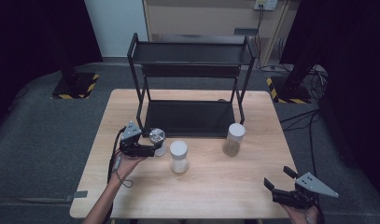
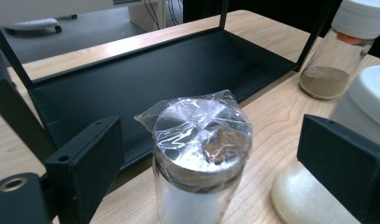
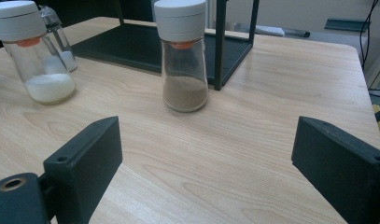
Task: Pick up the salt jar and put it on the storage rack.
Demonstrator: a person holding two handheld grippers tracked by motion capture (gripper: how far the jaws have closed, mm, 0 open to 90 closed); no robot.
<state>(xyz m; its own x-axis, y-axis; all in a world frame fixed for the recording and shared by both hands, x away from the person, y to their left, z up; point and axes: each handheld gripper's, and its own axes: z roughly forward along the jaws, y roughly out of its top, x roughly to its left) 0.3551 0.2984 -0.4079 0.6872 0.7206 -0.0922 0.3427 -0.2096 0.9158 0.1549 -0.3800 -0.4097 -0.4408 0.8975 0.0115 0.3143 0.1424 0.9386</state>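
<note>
A small glass jar with a plastic-wrapped metal lid (image 1: 157,138) (image 2: 201,140) stands on the table just in front of the black rack (image 1: 190,116). My left gripper (image 1: 152,143) (image 2: 208,140) is open, one jaw on each side of the jar, with gaps showing. A white-lidded shaker of white powder (image 1: 179,156) (image 2: 365,107) (image 3: 36,56) stands just right of it. Farther right is a white-lidded shaker of brown powder (image 1: 234,139) (image 2: 346,51) (image 3: 184,56). My right gripper (image 1: 279,178) (image 3: 206,140) is open and holds nothing, near the table's front right edge.
The two-tier black rack has a bare lower shelf (image 2: 155,74) (image 3: 131,42) resting on the wooden table (image 1: 215,182). Its upper shelf (image 1: 192,51) is bare as well. Dark carpet surrounds the table, with cables at the right.
</note>
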